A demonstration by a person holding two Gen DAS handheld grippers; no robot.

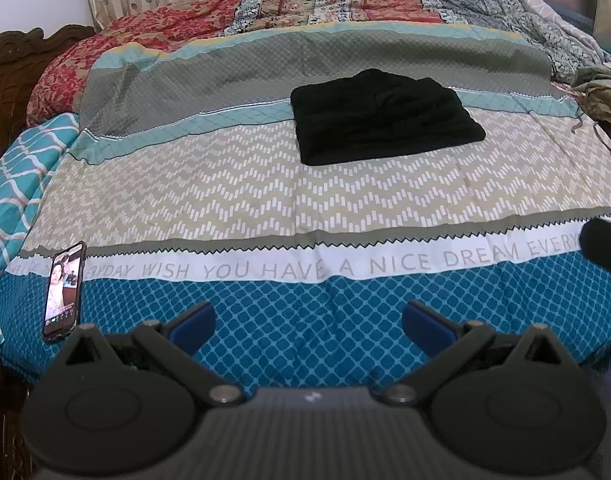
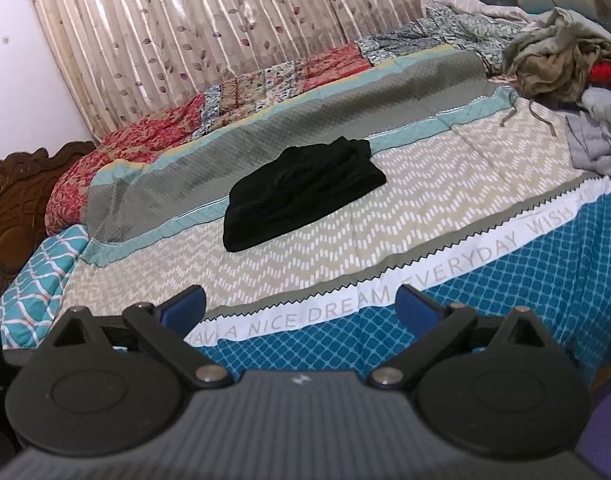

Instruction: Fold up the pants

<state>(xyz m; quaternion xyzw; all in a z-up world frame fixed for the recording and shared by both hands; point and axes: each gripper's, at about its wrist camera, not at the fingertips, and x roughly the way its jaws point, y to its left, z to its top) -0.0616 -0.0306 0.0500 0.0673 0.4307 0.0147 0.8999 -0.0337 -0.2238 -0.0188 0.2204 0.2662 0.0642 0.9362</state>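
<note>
Black pants (image 1: 383,116) lie folded into a compact rectangle on the patterned bedspread (image 1: 225,200), near the middle of the bed. In the right wrist view the same folded pants (image 2: 301,192) sit well beyond the fingers. My left gripper (image 1: 307,326) hovers over the blue front band of the bedspread, its blue pads wide apart with nothing between them. My right gripper (image 2: 301,308) is also open and empty, held back over the lettered white stripe. A dark part of the right gripper (image 1: 603,246) shows at the right edge of the left wrist view.
A phone (image 1: 63,292) with a lit screen lies near the bed's front left corner. A heap of loose clothes (image 2: 565,60) is piled at the far right. A carved wooden headboard (image 2: 21,184) stands on the left, curtains (image 2: 225,40) behind the bed.
</note>
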